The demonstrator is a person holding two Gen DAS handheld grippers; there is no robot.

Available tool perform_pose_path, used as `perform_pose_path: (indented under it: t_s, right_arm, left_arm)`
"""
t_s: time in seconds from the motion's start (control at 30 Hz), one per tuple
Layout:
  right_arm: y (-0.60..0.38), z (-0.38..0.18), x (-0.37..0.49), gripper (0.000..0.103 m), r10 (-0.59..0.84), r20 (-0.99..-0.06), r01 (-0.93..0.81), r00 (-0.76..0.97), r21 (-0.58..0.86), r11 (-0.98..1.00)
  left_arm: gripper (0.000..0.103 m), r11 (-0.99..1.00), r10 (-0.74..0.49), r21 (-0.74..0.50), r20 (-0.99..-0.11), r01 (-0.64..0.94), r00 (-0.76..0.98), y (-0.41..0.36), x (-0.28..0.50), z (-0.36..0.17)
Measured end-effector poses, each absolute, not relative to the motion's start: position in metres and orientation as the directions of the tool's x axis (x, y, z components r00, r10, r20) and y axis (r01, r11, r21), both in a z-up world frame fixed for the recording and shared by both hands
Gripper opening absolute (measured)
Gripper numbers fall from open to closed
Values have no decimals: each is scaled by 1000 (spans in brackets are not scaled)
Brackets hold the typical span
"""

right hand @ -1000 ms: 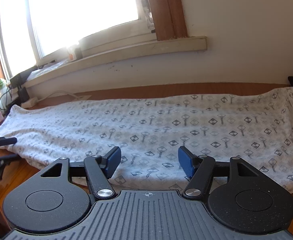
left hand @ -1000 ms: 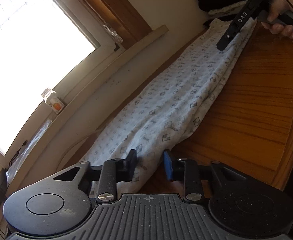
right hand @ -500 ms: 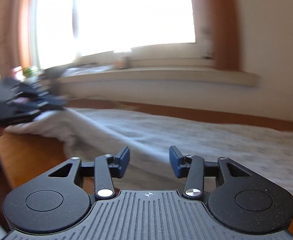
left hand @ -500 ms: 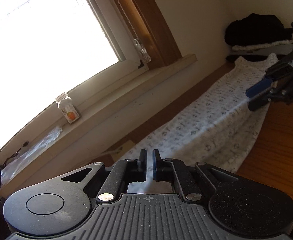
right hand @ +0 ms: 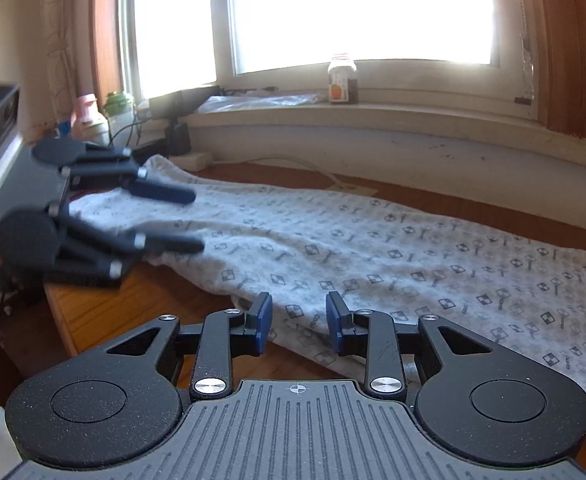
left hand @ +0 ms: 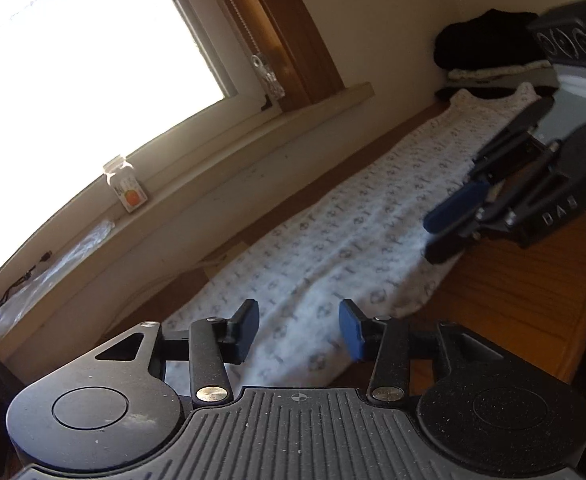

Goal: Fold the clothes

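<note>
A: Garment, white with a small grey print, lies stretched long on the wooden tabletop under the window, narrowed lengthwise

B: And the grippers?

A: Left gripper has jaws wide over one end, holding nothing. Right gripper has jaws partly apart, empty, over the near edge

B: Which step?

A: Between grasps, I'd judge. Any next fold needs each gripper closed on cloth; which fold comes next, I cannot tell

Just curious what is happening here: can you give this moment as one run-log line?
task: fold clothes | patterned garment: flat on wooden table | left gripper: jaws open, empty | right gripper: jaws open, empty
</note>
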State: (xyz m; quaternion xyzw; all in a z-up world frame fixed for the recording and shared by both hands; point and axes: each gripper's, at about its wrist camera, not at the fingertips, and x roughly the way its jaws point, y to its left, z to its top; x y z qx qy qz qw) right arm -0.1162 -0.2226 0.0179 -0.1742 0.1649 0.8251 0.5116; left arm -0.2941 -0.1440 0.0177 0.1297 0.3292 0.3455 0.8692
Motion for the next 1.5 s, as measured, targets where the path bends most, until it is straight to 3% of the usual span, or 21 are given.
perform_pose_path:
  t_s: [0.17, 0.27, 0.87, 0.9, 0.97, 1.13, 1.37, 1.5]
  right_arm:
    - [-227, 18, -126, 31, 776, -460, -891, -431, 81, -447]
    - [-230, 19, -133, 31, 766, -460, -881, -448, 82, -466]
    - [-167, 13, -181, 31, 707, -534, -862, -463, 85, -500]
    - [-165, 12, -183, 29, 704, -536, -859, -466, 84, -504]
    - [-166, 12, -183, 3, 677, -528, -832, -512, 111, -543]
    - [-203, 26, -169, 3, 623, -501, -772, -601, 161, -615]
    - [-245, 18, -161, 4, 581, -558, -758, -593, 144, -636]
    - [-246, 15, -160, 15, 595, -555, -774, -581, 151, -615]
  left_arm:
    - [45, 707, 703, 567, -493, -423, 514, -151, -281, -7]
    - [11, 725, 687, 523, -497, -449, 530, -138, -285, 5]
    - [11, 792, 604, 299, -512, -533, 611, -87, -297, 51]
    - [11, 792, 603, 295, -512, -535, 612, -85, -297, 52]
    - [11, 791, 605, 294, -512, -537, 610, -82, -298, 52]
    - [11, 790, 604, 288, -516, -541, 607, -82, -301, 60]
    - [11, 816, 562, 224, -528, -534, 637, -82, -309, 62]
    - [29, 819, 529, 108, -524, -564, 668, -71, -331, 65]
